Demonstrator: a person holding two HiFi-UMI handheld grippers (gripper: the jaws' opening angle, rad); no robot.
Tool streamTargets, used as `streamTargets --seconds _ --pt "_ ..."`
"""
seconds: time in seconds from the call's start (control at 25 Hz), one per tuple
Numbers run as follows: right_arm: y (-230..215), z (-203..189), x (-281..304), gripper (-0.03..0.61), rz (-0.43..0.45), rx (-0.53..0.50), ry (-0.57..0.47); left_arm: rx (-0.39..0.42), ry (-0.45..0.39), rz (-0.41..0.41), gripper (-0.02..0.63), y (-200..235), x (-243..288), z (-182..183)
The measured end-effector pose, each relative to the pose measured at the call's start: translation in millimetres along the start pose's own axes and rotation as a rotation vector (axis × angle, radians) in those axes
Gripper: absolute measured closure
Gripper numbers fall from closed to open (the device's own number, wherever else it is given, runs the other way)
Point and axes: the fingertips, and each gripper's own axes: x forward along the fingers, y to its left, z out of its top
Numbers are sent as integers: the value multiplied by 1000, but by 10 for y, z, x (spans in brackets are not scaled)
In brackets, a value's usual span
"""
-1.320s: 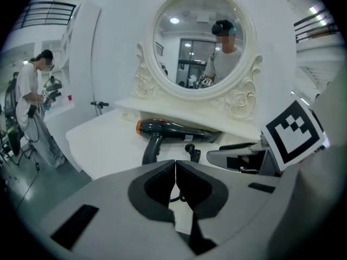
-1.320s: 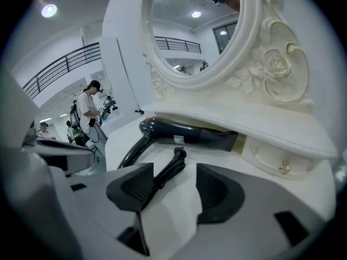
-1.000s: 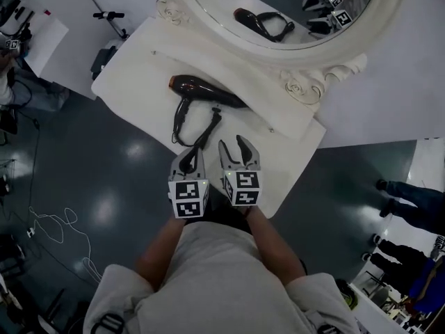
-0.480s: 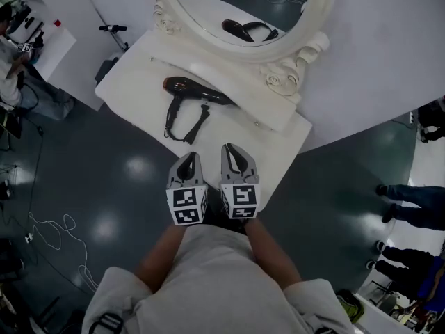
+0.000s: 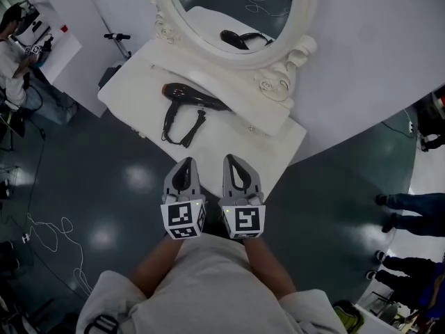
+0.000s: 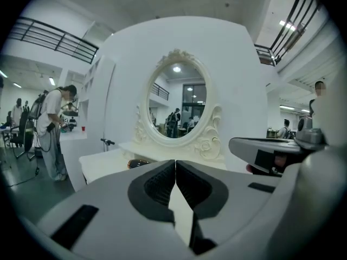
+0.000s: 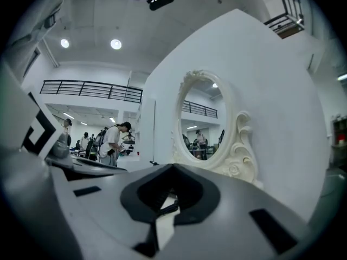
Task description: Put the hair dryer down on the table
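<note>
Fingers (image 6: 157,186) pressed together, right gripper (image 5: 235,160) just closed, glossy curved hair dryer (image 5: 191,97) on table (image 5: 278,141)

No word, brand name, number or sign can be read in any of the views. The only printed marks are the black-and-white square markers (image 5: 182,219) on the left gripper (image 5: 185,164) and the right gripper (image 5: 235,161). These are coded patterns, not letters or figures.
</note>
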Motion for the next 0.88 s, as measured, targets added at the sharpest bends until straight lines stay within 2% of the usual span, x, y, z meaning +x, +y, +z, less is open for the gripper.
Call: streamTargets --seconds 0.2,0.76,0.88 --pt "9 97 -122 563 -3 -25 -30 30 -58 -24 603 -116 -99 126" --pt "104 162 -39 563 15 -44 -25 77 -35 -39 603 -98 -147 149" --pt "179 181 -2 563 27 -93 -34 85 -37 -30 603 -55 -173 148"
